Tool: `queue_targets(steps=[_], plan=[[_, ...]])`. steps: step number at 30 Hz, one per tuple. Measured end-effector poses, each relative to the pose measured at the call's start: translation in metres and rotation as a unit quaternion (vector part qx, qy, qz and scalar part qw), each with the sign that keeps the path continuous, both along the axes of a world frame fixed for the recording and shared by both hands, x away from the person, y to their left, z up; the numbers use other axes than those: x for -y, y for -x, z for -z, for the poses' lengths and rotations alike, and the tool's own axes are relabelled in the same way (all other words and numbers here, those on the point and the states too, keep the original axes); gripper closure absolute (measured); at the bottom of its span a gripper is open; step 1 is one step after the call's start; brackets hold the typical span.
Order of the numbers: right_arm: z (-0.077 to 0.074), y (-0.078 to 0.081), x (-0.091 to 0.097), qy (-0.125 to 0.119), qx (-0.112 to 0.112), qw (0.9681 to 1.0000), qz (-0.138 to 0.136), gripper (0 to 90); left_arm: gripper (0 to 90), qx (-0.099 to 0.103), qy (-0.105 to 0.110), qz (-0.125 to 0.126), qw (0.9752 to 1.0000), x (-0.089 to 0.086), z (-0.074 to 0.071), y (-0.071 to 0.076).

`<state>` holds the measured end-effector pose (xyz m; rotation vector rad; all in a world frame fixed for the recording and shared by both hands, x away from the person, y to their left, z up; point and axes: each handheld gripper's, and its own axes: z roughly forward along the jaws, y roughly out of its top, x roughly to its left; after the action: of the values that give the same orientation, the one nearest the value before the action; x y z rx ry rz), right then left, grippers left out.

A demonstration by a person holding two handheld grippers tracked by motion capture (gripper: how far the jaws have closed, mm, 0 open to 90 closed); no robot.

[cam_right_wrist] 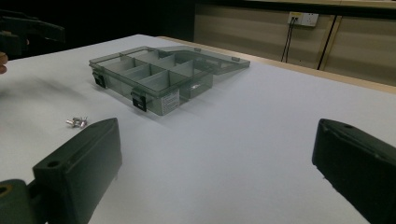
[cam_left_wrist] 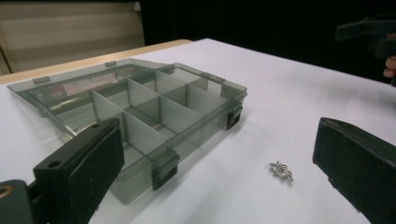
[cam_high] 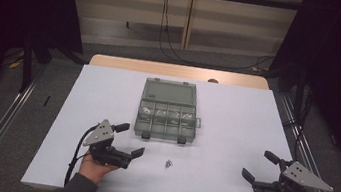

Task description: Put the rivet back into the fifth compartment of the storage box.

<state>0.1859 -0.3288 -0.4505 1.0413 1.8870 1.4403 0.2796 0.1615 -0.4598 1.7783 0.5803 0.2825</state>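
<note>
Small shiny metal screws (cam_high: 168, 163) lie on the matte white counter (cam_high: 233, 135), between left gripper (cam_high: 129, 140) and right gripper (cam_high: 259, 165); both fingers spread wide, empty.

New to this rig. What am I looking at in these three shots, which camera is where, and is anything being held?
No robot arm here: a person holds a hand-operated two-jaw gripper in each hand. The high view looks down on the white table; the left gripper is at lower left, the right gripper at lower right. The other two pictures come from cameras riding on each gripper, looking out between its own black jaws.

On the table sits a clear grey compartment box with its lid open, lying flat behind it. In front of it lies a small cluster of metal screws. A few small parts lie in the box's compartments, too small to identify.

Both grippers are open and hold nothing.
</note>
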Motion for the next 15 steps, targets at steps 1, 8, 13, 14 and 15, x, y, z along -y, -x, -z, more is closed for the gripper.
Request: queue_targets(steps=[1,8,13,14,15], plan=[[0.000,0.000,0.000,0.001,0.001,1.0000,0.000,1.3,2.3,-0.001,-0.002,0.004,1.0000,0.004,0.001,0.000],[0.000,0.000,-0.001,0.005,0.000,1.0000,-0.003,1.5,3.8,-0.013,-0.027,0.028,0.9992,0.029,0.006,-0.002],[0.000,0.000,-0.002,0.005,0.001,1.0000,-0.001,1.3,5.9,-0.014,-0.058,0.040,0.9974,0.042,0.010,-0.002],[0.000,0.000,-0.001,0.005,0.000,1.0000,-0.001,1.4,7.4,-0.015,-0.061,0.041,0.9972,0.045,0.010,-0.002],[0.000,0.000,-0.001,0.005,0.000,1.0000,-0.001,1.4,7.4,-0.017,-0.063,0.046,0.9968,0.048,0.011,-0.002]])
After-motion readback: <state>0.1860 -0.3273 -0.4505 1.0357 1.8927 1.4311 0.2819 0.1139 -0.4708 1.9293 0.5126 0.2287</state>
